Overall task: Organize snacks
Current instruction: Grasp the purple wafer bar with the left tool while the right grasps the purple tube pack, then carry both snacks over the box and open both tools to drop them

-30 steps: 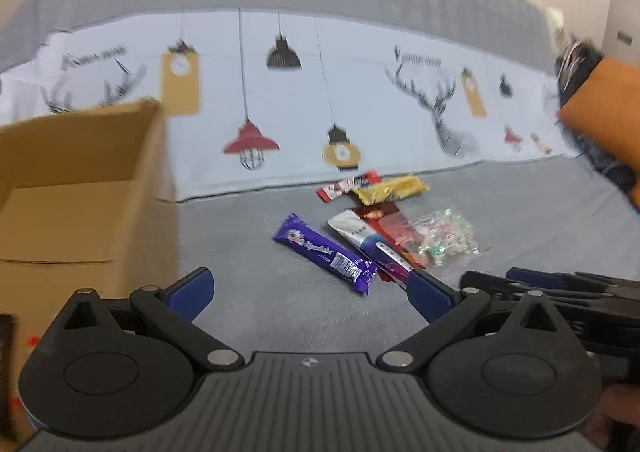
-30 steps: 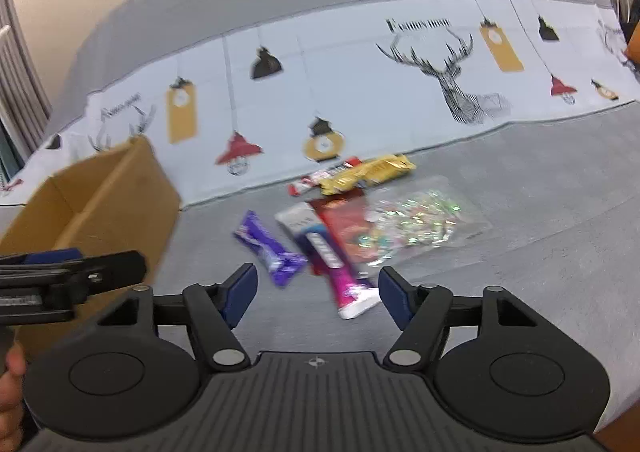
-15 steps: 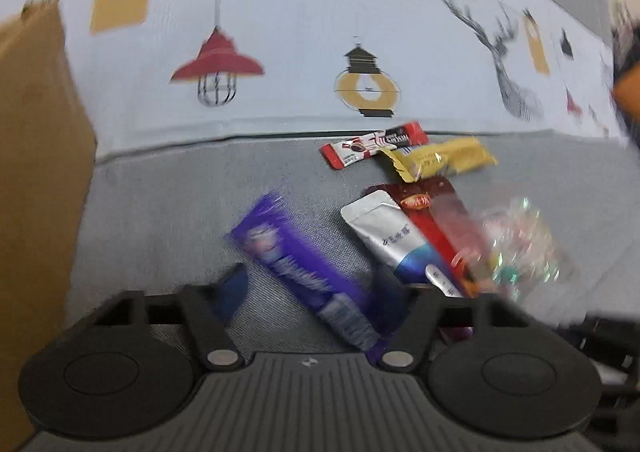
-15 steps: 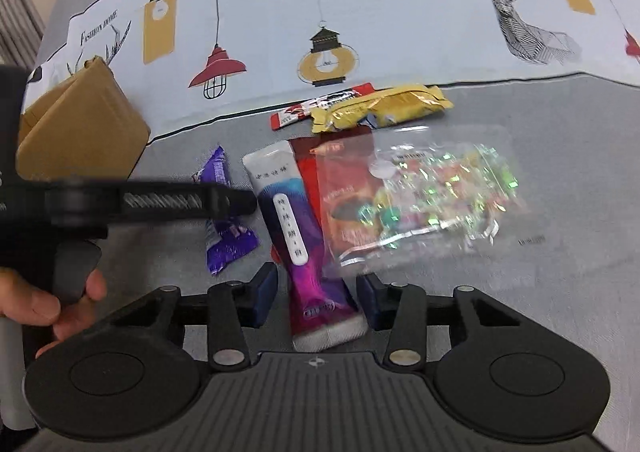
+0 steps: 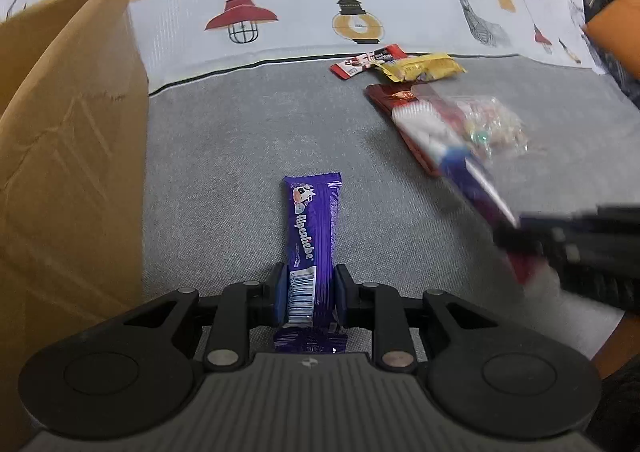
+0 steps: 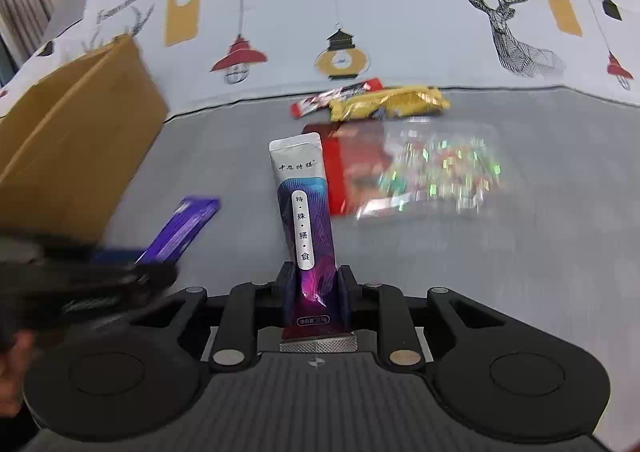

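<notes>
The purple bar (image 5: 314, 248) sits clamped between the left gripper's (image 5: 308, 292) blue pads, its near end sticking out behind them and its length pointing straight ahead over the grey cloth (image 5: 224, 172). In the right wrist view the same bar (image 6: 180, 230) juts up and away from the blurred left gripper (image 6: 120, 272), which reaches in low from the left side.

The right gripper (image 6: 316, 288) grips a silver-and-purple sachet (image 6: 304, 220) near its lower end, the sachet pointing forward along the fingers. Seen from the left wrist, this sachet (image 5: 460, 164) is blurred and slants toward the right gripper (image 5: 516, 240) coming in from the right edge.

Further back on the cloth lie a red pouch (image 6: 348, 160), a clear candy bag (image 6: 436, 172) overlapping it, a yellow packet (image 6: 388, 102) and a thin red stick (image 6: 336, 94), close together near the patterned sheet (image 6: 400, 24). A cardboard box (image 5: 64, 156) stands at the left.
</notes>
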